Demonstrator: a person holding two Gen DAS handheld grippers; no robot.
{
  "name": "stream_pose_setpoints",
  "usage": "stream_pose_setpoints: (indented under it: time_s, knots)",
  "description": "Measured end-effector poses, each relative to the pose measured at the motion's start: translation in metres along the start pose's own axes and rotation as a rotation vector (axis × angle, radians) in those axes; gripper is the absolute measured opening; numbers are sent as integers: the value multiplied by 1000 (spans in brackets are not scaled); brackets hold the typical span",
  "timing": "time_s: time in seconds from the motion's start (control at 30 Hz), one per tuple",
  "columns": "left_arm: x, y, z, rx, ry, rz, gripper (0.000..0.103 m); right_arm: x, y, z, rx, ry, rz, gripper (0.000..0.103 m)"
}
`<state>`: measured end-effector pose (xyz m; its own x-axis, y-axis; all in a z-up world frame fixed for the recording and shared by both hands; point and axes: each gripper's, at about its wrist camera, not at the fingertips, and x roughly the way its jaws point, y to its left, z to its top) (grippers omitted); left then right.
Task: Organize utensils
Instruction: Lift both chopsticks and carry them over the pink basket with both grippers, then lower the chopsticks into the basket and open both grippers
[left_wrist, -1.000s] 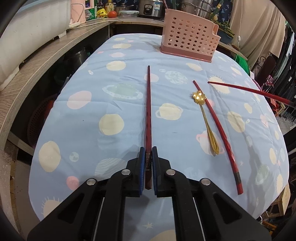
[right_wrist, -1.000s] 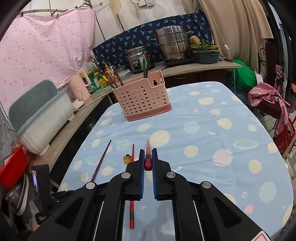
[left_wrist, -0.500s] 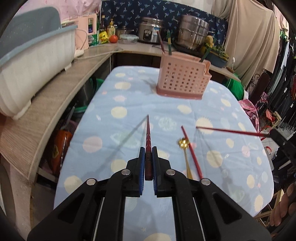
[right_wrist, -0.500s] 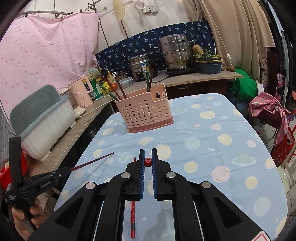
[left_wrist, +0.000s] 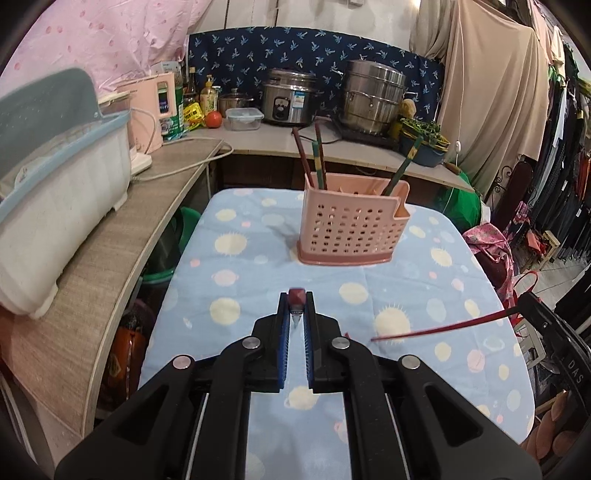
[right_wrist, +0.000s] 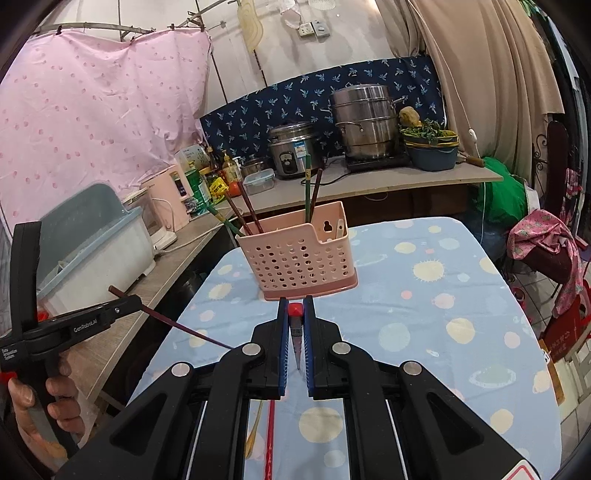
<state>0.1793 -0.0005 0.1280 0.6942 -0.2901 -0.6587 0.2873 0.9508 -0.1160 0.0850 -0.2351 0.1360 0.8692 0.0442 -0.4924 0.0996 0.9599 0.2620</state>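
A pink perforated utensil basket (left_wrist: 351, 229) (right_wrist: 301, 260) stands upright at the far end of the table and holds several chopsticks. My left gripper (left_wrist: 296, 301) is shut on a dark red chopstick (left_wrist: 296, 297), seen end-on, held above the table short of the basket. In the right wrist view the same chopstick (right_wrist: 184, 328) runs through the left gripper (right_wrist: 125, 304). My right gripper (right_wrist: 295, 310) is shut on another red chopstick (right_wrist: 295, 309), also end-on; its shaft (left_wrist: 443, 326) shows in the left wrist view. A third red chopstick (right_wrist: 269, 439) and a gold spoon (right_wrist: 255, 428) lie on the table below my right gripper.
The table has a blue planet-print cloth (left_wrist: 258, 258). A wooden counter (left_wrist: 122, 236) runs along the left with a white-and-blue dish rack (left_wrist: 55, 162). Pots and a rice cooker (left_wrist: 288, 98) stand on the back counter. Clothes and a chair are at the right.
Both grippers have risen from the table with their chopsticks and tilted up toward the basket. The left chopstick left the cloth and now points straight at the camera.
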Motion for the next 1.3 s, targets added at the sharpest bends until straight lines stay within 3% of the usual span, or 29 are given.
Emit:
stream_pose_setpoints:
  time_s: [0.5,0.87,1.1,1.3]
  knots:
    - [3,-19,76,12,-68,-43,7,27,0,70,19,-61,50,7]
    - [-6,-44,158,21,-206,-57,7,42,11,159,-12,-219,43,7]
    - [11,-56,204,25,-266,-44,7,65,11,208,-4,-291,36,7]
    - [37,-68,217,48,-274,-24,7,99,9,220,4,-283,26,7]
